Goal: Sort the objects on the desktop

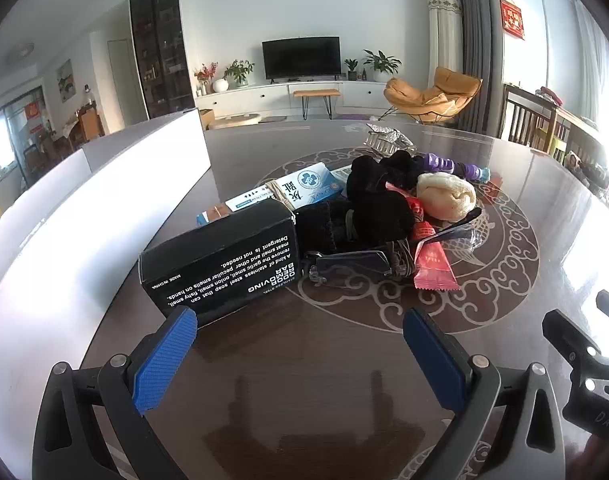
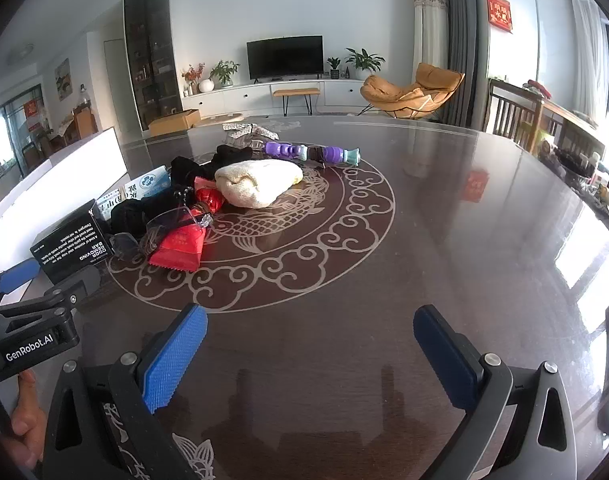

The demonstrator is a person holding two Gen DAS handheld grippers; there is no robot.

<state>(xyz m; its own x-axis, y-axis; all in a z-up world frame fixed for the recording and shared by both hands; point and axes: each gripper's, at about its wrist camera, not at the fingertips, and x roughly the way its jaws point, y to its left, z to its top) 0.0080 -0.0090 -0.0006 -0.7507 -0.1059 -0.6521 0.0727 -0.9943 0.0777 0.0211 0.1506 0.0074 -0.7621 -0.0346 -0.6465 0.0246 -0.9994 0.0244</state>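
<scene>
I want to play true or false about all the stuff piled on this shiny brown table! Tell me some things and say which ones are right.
1. Both the left gripper and the right gripper are open and hold nothing. True.
2. The black cardboard box with white lettering sits at the pile's right end. False: it is at the left end.
3. The cream knitted cloth bundle lies on the pile. True.
4. The red foil snack packet is inside the box. False: it lies on the dark glossy table beside it.
5. The purple and teal plastic toy is at the far side. True.
</scene>
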